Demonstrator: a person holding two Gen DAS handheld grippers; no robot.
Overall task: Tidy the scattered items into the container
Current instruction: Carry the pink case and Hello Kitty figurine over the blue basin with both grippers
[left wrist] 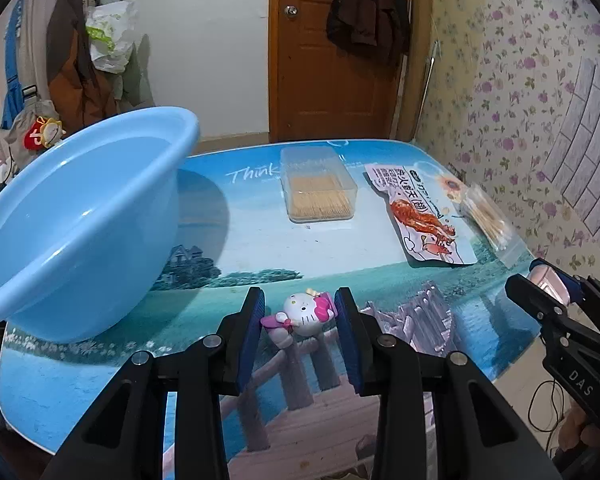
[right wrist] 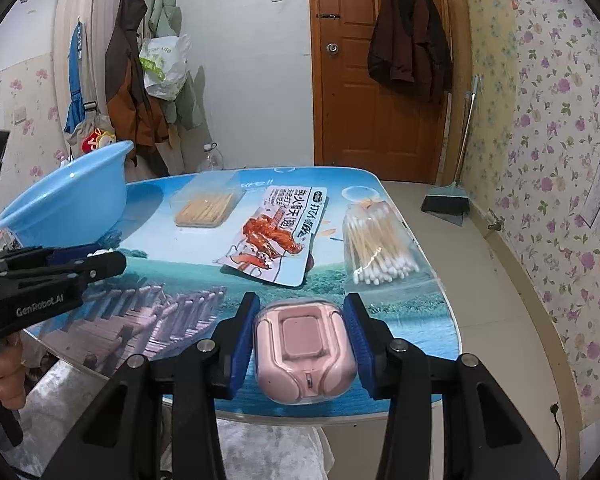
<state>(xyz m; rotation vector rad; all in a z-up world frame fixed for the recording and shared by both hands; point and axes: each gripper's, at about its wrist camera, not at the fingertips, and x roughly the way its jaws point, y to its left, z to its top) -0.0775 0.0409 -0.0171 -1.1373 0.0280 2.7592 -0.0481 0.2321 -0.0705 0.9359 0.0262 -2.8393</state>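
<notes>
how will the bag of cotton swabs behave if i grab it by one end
The bag of cotton swabs will probably sag: its clear film looks thin and loose around the sticks. It is likely light, being only swabs. The glossy film may slip on the smooth table if pushed.

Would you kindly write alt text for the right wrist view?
The right hand-held gripper grips a pink earbud case above a scenic-print table. Beyond lie a snack packet, cotton swabs, a toothpick box and a blue basin.
</notes>
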